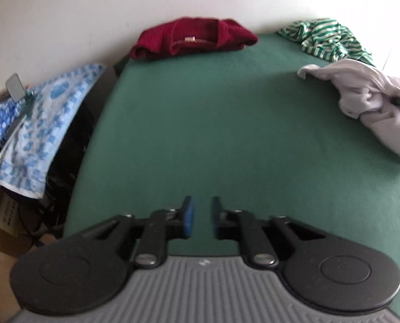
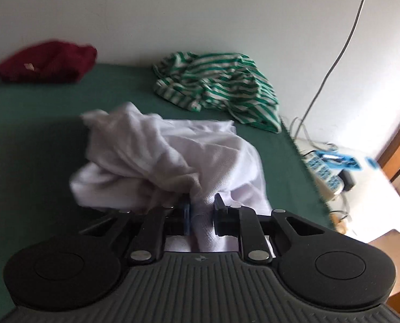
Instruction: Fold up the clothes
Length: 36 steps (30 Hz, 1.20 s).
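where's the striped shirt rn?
The green-and-white striped shirt lies crumpled at the table's far right corner by the wall, just beyond the white garment in the right gripper.

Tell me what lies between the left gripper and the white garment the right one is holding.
Only bare green table cover separates the left gripper from the white garment, as the left wrist view shows.

You will find no text you can read in either view. A small pale emblem sits on the ribbed grey body of your left gripper (image 1: 201,218), too blurred to make out. The small tan neck label (image 1: 190,38) inside the dark red knitted sweater (image 1: 194,39) shows no legible letters.
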Available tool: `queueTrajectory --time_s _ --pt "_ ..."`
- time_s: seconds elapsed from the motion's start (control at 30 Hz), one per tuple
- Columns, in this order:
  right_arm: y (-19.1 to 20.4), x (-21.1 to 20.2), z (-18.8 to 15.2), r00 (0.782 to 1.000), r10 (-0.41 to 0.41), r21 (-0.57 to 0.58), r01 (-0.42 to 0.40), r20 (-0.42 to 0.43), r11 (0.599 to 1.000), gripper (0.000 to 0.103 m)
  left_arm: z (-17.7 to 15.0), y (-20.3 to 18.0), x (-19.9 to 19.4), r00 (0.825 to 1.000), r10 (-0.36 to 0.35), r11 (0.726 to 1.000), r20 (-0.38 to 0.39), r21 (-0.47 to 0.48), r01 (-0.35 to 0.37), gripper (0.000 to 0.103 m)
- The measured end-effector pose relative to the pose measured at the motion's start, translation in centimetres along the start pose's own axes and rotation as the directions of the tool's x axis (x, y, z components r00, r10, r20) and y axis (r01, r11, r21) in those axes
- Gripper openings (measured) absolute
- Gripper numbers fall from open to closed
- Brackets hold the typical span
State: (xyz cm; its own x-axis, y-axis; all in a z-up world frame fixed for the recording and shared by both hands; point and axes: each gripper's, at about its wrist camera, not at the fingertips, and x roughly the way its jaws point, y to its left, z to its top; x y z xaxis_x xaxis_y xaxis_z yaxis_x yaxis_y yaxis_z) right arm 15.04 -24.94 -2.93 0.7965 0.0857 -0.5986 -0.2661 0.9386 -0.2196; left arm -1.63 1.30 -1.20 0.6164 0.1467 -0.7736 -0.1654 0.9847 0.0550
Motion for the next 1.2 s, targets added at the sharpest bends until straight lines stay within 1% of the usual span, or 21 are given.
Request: queueTrajectory --time_s 0.1,0.13,0.2,0.3,0.37,0.4,0.43,0.47,0.53,0.57,0.6,0.67,0.77,0.83,0.93,0.97,1.0,1.07,1.13,1.17,1.2 --pt "4.0 -4.3 -0.4 0.982 0.191 -0.010 -0.191 0.009 0.982 0.017 0.0 0.4 -0.9 0.998 -0.052 0.999 0.048 0.006 0.052 0.070" --pt "5.7 -6.0 -1.2 0.961 0.275 -0.026 -0.275 -0.010 0.961 0.017 0.1 0.3 -0.9 0.995 -0.088 0.996 0.050 0.009 0.088 0.072" --pt "9.0 -9.4 -3.4 0.916 0.395 -0.091 -0.401 -0.072 0.912 0.016 0.4 -0.3 -0.7 0.984 -0.173 0.985 0.039 0.022 0.173 0.089" --pt "10.3 -13.8 -7.2 0.846 0.507 -0.123 -0.528 -0.164 0.840 0.016 0.4 -2.6 0.7 0.951 -0.307 0.947 -0.029 0.091 0.308 0.099" --pt "9.3 -15.9 -8.8 0.819 0.535 -0.087 -0.560 -0.207 0.824 0.019 -0.2 -4.6 1.0 0.920 -0.387 0.911 -0.062 0.127 0.392 0.100" --pt "8.3 -16.8 -9.2 0.818 0.534 -0.072 -0.558 -0.212 0.827 0.022 -0.4 -5.5 1.2 0.911 -0.407 0.900 -0.072 0.141 0.413 0.102" --pt "7.0 -17.4 -9.5 0.833 0.518 -0.049 -0.536 -0.196 0.843 0.034 -0.6 -6.4 1.4 0.906 -0.414 0.893 -0.081 0.154 0.422 0.102" --pt "5.5 -17.9 -9.7 0.857 0.488 -0.020 -0.498 -0.167 0.867 0.052 -0.7 -7.5 1.8 0.912 -0.400 0.896 -0.090 0.173 0.410 0.102" --pt "2.7 -18.3 -9.9 0.897 0.425 0.047 -0.423 -0.119 0.905 0.069 -0.8 -9.6 2.4 0.928 -0.356 0.901 -0.106 0.222 0.372 0.088" --pt "1.7 -17.7 -9.9 0.912 0.396 0.088 -0.388 -0.106 0.917 0.070 -0.9 -10.7 2.7 0.937 -0.330 0.902 -0.112 0.254 0.348 0.062" --pt "0.6 -17.1 -9.8 0.926 0.366 0.129 -0.354 -0.095 0.926 0.070 -1.0 -11.8 2.9 0.946 -0.302 0.902 -0.117 0.286 0.324 0.044" --pt "-0.8 -15.7 -9.5 0.947 0.312 0.184 -0.294 -0.080 0.938 0.070 -0.6 -12.2 1.9 0.947 -0.310 0.902 -0.082 0.288 0.321 0.026" --pt "-0.1 -12.5 -8.4 0.961 0.266 0.134 -0.254 -0.078 0.958 0.070 0.2 -10.2 -0.9 0.931 -0.364 0.903 -0.018 0.239 0.357 0.024" --pt "0.4 -10.4 -7.6 0.969 0.235 0.101 -0.227 -0.076 0.969 0.070 0.3 -9.0 -2.8 0.934 -0.356 0.913 0.026 0.222 0.342 0.023" --pt "1.4 -7.4 -6.7 0.978 0.196 0.027 -0.194 -0.078 0.981 0.067 0.0 -7.1 -5.0 0.966 -0.247 0.959 0.079 0.163 0.231 0.023" --pt "2.2 -6.8 -6.5 0.971 0.219 -0.021 -0.222 -0.100 0.975 0.037 -0.2 -6.2 -5.5 0.974 -0.209 0.972 0.088 0.126 0.197 0.023" --pt "2.7 -6.6 -6.4 0.949 0.289 -0.022 -0.294 -0.130 0.956 0.009 -0.5 -5.4 -6.0 0.981 -0.167 0.984 0.096 0.083 0.159 0.023" --pt "3.5 -7.0 -6.4 0.873 0.459 0.025 -0.462 -0.163 0.887 0.005 -1.3 -3.6 -7.1 0.991 -0.063 0.998 0.118 0.005 0.063 0.024" --pt "4.7 -7.6 -6.0 0.799 0.583 0.016 -0.587 -0.145 0.809 0.005 -2.2 -1.8 -8.0 0.992 0.018 0.997 0.127 -0.071 -0.009 0.035" --pt "5.2 -8.2 -5.8 0.770 0.624 -0.001 -0.629 -0.134 0.777 0.005 -2.6 -1.2 -8.3 0.992 0.029 0.995 0.120 -0.100 -0.017 0.043" --pt "5.4 -8.7 -5.7 0.762 0.636 -0.031 -0.643 -0.120 0.765 0.005 -3.0 -0.7 -8.6 0.993 0.036 0.992 0.112 -0.126 -0.022 0.044"
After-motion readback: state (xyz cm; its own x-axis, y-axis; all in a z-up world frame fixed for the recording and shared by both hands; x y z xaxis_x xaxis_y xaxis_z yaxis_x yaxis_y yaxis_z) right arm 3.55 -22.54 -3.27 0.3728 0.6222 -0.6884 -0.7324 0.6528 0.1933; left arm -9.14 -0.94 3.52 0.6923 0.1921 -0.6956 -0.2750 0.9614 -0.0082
